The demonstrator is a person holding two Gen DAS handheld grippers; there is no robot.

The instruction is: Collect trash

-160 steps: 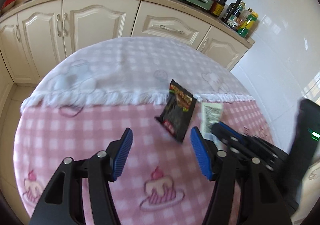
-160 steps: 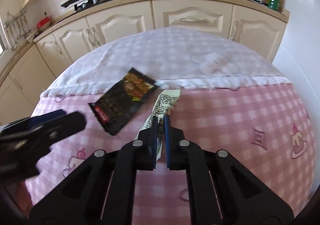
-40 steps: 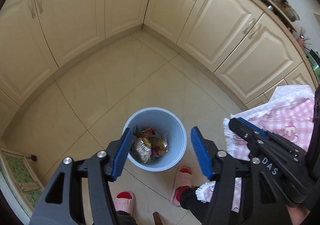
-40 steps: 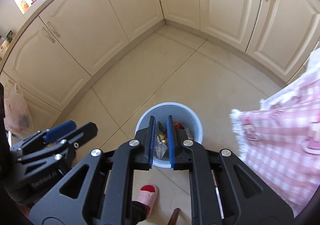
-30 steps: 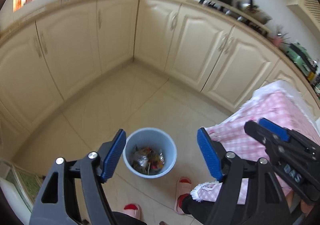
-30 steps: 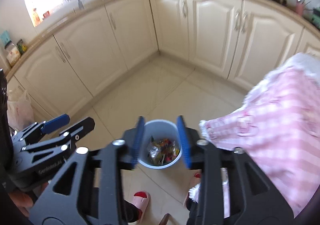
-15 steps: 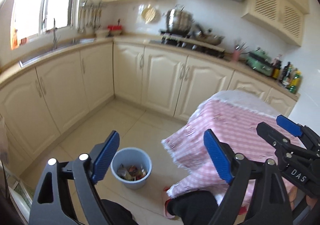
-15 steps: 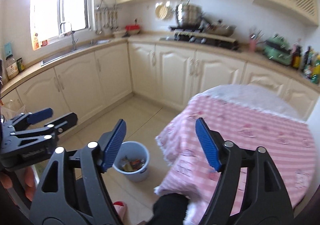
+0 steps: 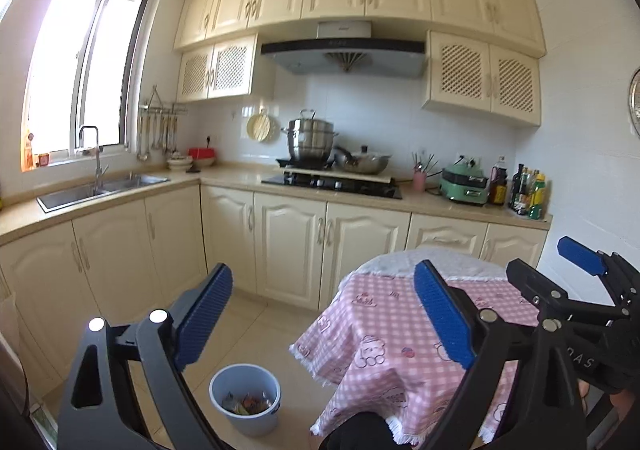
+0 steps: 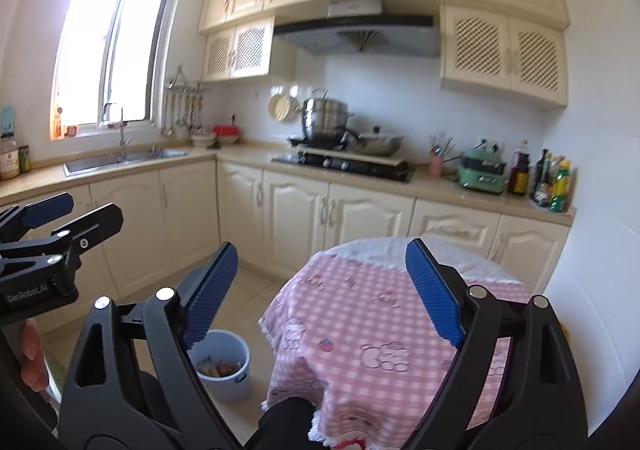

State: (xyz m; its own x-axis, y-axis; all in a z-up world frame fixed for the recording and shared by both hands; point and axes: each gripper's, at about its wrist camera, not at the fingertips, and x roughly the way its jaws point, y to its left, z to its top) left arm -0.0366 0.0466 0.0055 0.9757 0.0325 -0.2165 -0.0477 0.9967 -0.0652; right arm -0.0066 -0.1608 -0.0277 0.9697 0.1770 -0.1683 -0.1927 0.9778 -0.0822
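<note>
Left hand-held gripper [image 9: 322,316] held about level, blue pads spread wide after just opening further, nothing between them. Right hand-held gripper [image 10: 320,290] likewise wide, also just opened further, equally empty. Below and slightly left of the left hand-held gripper's gap, on the tiled floor [image 9: 256,314], a light blue bin [image 9: 245,398] standing upright with crumpled wrappers [image 9: 246,404] inside. Same bin seen under the right hand-held gripper's left pad [image 10: 211,292], partly hidden by that finger. Ahead and to the right of both, a round worktop [image 9: 384,330] draped in a pink checked cloth, white fringe along its hem, just beside the bin but not touching it. Beyond, cream cabinets [image 9: 288,250], a hob with a steel pot [image 9: 311,138], a sink [image 9: 100,188] under the window off to the left. In the left wrist view, right hand-held gripper visible at the far right edge; in the right wrist view, left one at the far left, fingertips [image 10: 32,354] of a hand wrapped below it.
</note>
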